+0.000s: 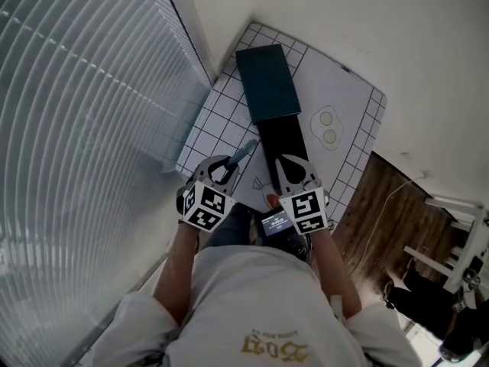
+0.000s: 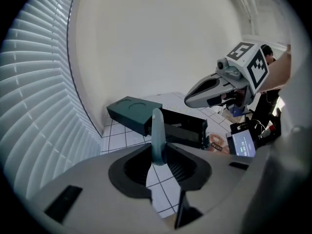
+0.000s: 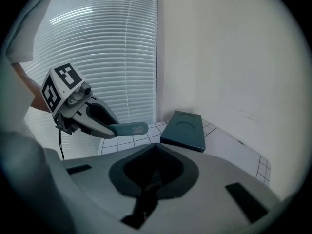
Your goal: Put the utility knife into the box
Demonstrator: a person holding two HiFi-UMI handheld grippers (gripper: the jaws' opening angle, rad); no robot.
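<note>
While left gripper (image 1: 224, 168) hovers over near edge of tabletop (image 1: 348, 102), jaws clamped on utility knife (image 1: 243, 153), blue-grey handle poking out ahead. Right gripper (image 1: 289, 167) alongside, jaws pinched together, nothing between. Box (image 1: 267, 82), teal sleeve with black tray (image 1: 283, 144) slid out, runs from far corner toward near edge. Knife outside box, just left of tray.

Your utility knife (image 2: 157, 130) handle reads as smooth matt teal plastic. Box lid (image 1: 267, 82): matt dark teal. Tray (image 1: 284, 140): black, slightly glossy. Counter (image 1: 348, 105) sheet: smooth white, printed grid. Floor (image 1: 382, 205): wood grain. Your left gripper (image 2: 158, 155) shell: smooth matt grey plastic.
</note>
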